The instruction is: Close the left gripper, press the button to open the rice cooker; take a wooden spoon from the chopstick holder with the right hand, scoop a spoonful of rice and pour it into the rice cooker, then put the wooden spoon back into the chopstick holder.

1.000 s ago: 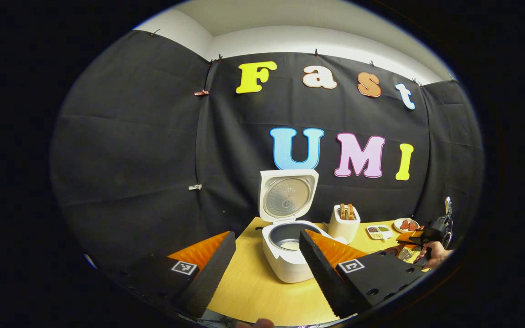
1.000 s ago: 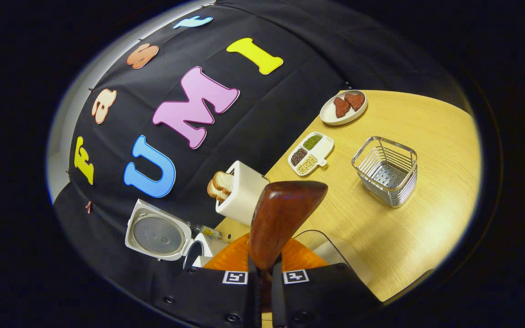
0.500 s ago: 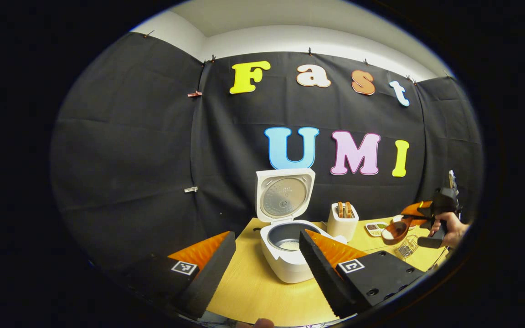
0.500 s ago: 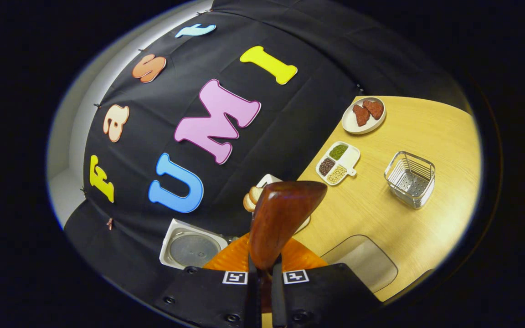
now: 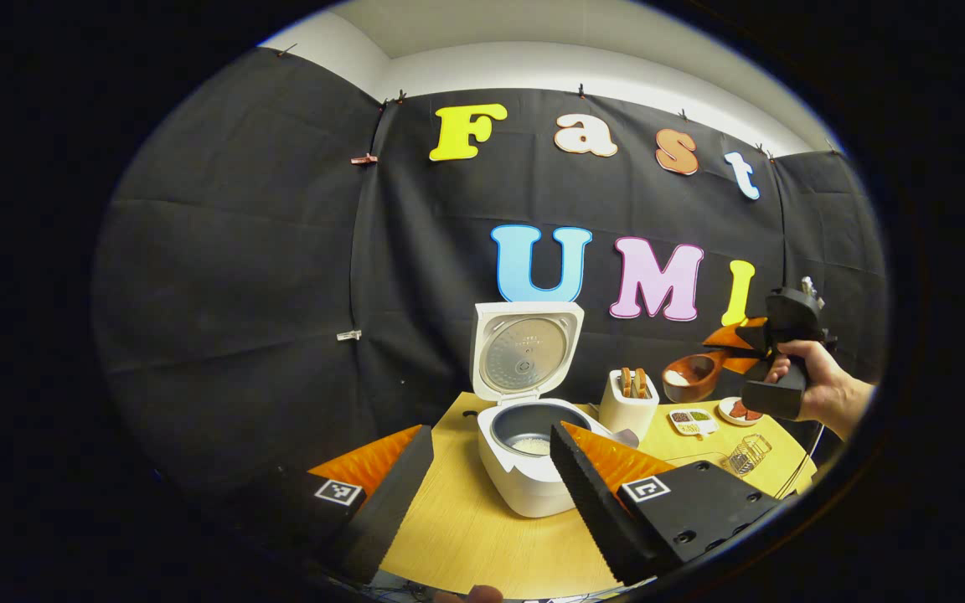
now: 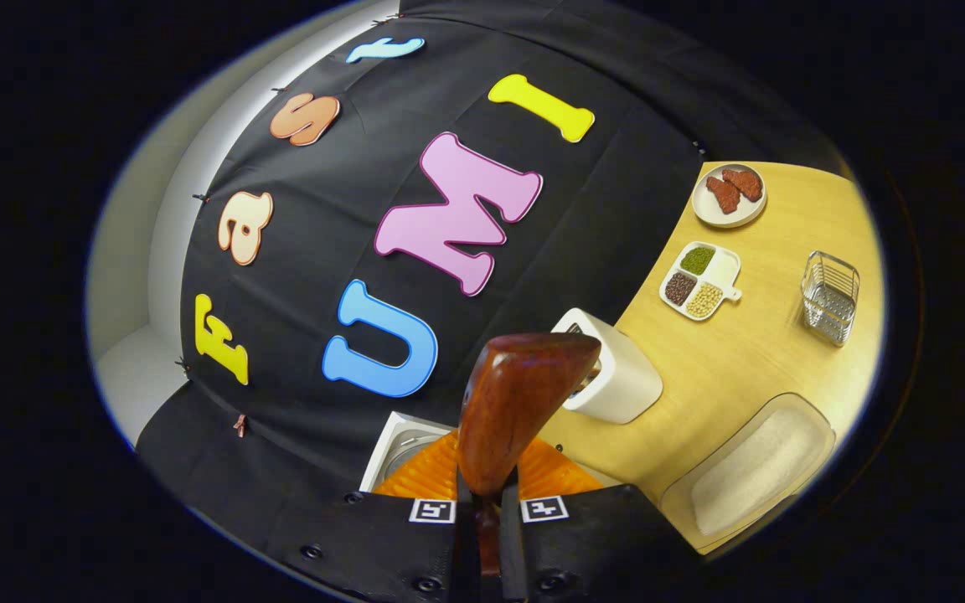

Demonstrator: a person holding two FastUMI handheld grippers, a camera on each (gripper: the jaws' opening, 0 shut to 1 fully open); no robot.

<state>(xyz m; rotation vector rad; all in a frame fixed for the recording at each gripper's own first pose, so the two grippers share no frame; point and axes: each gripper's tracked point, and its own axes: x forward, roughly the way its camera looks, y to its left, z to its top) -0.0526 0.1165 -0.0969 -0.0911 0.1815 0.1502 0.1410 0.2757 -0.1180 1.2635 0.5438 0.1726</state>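
In the left gripper view, the white rice cooker (image 5: 526, 456) with its lid swung upright stands on the pale wooden desk (image 5: 482, 536) straight ahead of the left gripper (image 5: 489, 481), whose two fingers are spread wide apart and hold nothing; the grey inner pot shows a little white rice at its bottom. Up to the right, a hand (image 5: 817, 387) holds the right gripper (image 5: 738, 350) high above the desk, and the dark brown wooden spoon (image 5: 692, 377) juts from it toward the cooker, long axis roughly level, bowl up with white rice in it. The bowl hangs above and to the right of the white toaster (image 5: 629, 404) with bread slices, which stands between spoon and cooker; the pour, I judge, calls for carrying the spoon on leftward over the toaster to the open pot. The right hand is plainly the nearer to that job. In the right gripper view, the right gripper (image 6: 487, 536) is pinched tight on the spoon's handle, the back of the spoon (image 6: 516, 402) rising straight ahead. The cooker's lid (image 6: 394, 448) peeps out low on the left just beside the fingers, the toaster (image 6: 616, 377) just right of the spoon. Farther off lie a white divided dish of beans (image 6: 699, 280), a white plate with red pieces (image 6: 730, 194), a wire-mesh chopstick holder (image 6: 830, 297) standing empty, and a clear tub of rice (image 6: 750, 473).
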